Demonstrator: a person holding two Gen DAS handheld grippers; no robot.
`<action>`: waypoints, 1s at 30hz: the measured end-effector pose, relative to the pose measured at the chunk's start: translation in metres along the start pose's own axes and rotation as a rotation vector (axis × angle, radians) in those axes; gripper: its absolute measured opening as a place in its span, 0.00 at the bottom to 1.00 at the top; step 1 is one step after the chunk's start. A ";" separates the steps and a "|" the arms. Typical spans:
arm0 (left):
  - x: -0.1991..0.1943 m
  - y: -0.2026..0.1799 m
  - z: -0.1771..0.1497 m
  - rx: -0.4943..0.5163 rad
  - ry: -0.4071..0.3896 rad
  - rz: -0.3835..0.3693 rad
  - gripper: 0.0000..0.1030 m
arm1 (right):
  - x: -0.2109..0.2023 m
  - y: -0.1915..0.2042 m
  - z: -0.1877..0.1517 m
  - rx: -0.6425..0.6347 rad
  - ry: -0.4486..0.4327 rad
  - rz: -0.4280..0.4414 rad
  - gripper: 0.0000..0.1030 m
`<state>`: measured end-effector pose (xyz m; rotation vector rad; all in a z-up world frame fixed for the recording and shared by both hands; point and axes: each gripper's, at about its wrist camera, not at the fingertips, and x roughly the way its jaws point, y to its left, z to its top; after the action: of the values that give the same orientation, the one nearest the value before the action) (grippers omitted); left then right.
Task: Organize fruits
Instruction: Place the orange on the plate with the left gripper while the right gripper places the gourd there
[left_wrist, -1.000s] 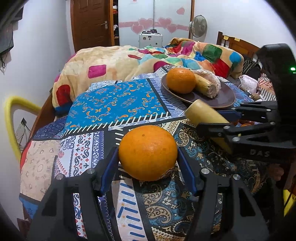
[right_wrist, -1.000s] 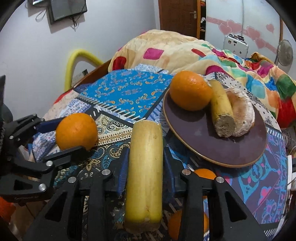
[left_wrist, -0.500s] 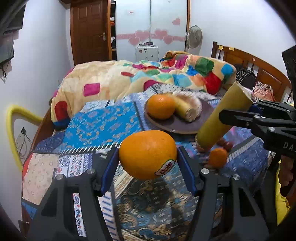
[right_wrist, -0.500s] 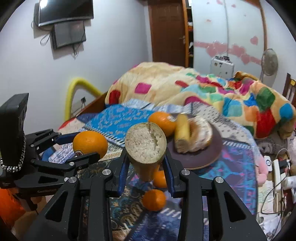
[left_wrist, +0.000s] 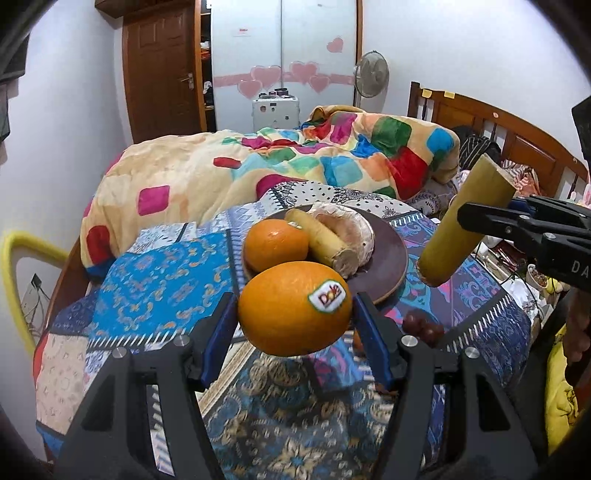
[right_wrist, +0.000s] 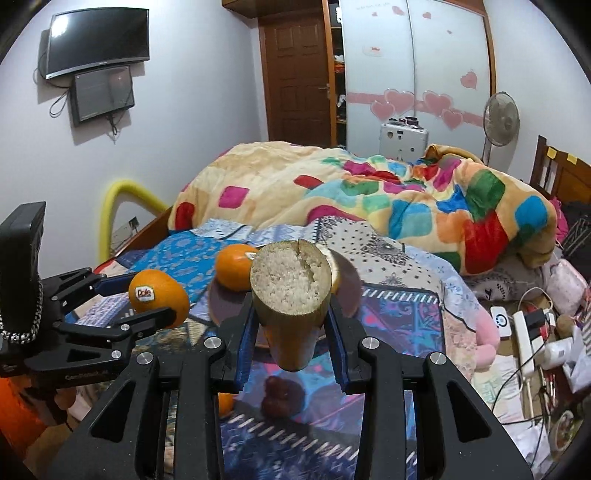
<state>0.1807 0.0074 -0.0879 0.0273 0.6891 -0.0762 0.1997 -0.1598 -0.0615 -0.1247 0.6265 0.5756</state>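
Bed (left_wrist: 155, 280): covered with a patterned blue patchwork spread; a bright quilt (left_wrist: 280, 166) is heaped at the far end
Plate (left_wrist: 391, 251): dark brown, resting on the spread; it carries an orange (left_wrist: 275, 243), a yellow cut stalk (left_wrist: 325, 240) and a pale round fruit (left_wrist: 351, 229), all touching
Left tongs (left_wrist: 294, 314): clamped on a Dole orange (left_wrist: 293, 308), blue pads on both sides, sticker facing the camera; the fruit is held clear of the spread, just in front of the plate's near rim. From the right wrist view the same tongs (right_wrist: 147, 295) and Dole orange (right_wrist: 159, 297) sit left of the plate (right_wrist: 349, 291)
Right tongs (right_wrist: 291, 328): clamped on a thick yellow stalk piece (right_wrist: 291, 291), its pale fibrous cut end towards the lens, held tilted above the spread. In the left wrist view the stalk piece (left_wrist: 465, 221) slants right of the plate
Loose fruit: dark red pieces (left_wrist: 421, 325) lie on the spread near the plate; a small orange (right_wrist: 226, 402) is partly hidden behind the right tongs
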 end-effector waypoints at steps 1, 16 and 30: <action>0.004 -0.002 0.002 0.004 0.003 0.001 0.61 | 0.003 -0.001 0.001 -0.002 0.003 -0.003 0.31; 0.063 -0.007 0.020 0.048 0.032 -0.007 0.61 | 0.061 -0.002 0.013 -0.043 0.049 0.005 0.31; 0.046 -0.007 0.025 0.053 -0.026 0.017 0.73 | 0.065 -0.007 0.007 -0.008 0.070 0.031 0.37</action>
<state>0.2318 -0.0033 -0.0982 0.0831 0.6602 -0.0788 0.2498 -0.1331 -0.0939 -0.1434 0.6955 0.6053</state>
